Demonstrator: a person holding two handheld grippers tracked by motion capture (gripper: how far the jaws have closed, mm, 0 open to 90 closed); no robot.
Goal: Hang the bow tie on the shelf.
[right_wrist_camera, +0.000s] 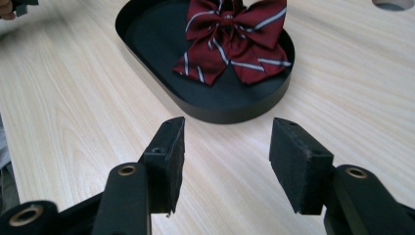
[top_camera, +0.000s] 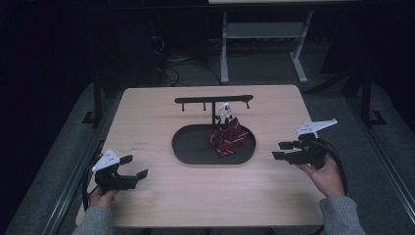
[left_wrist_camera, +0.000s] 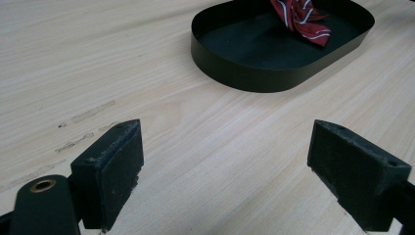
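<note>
Both hand-held grippers, left point(top_camera: 133, 166) and right point(top_camera: 284, 150), hang open and empty; I should bring the right one squarely over the bow tie point(right_wrist_camera: 235, 41) in the tray point(right_wrist_camera: 147, 78), probably gripping its knot.

Tabletop point(top_camera: 161, 196): pale wood-grain finish, smooth, low sheen, with a few faint scuff marks near the left gripper.

Tray point(left_wrist_camera: 235, 73): black oval, thin-walled, matt, smooth; looks like sheet metal or hard plastic, cannot tell which.

Bow tie point(right_wrist_camera: 235, 41): woven cloth, dark red with thin white and grey stripes, slight satin sheen, soft folds.

Rack point(top_camera: 214, 100): black, matt, slender bar and post.

Left gripper point(top_camera: 131, 166): black matt fingers point(left_wrist_camera: 110, 171) with dull, slightly rough pad faces and worn edges; brass-coloured metal insert; pale grey matt top plate.

Right gripper point(top_camera: 281, 150): the same matt black fingers point(right_wrist_camera: 296, 166), brass-toned inserts.

Sleeves point(top_camera: 340, 215): grey knitted cloth.
</note>
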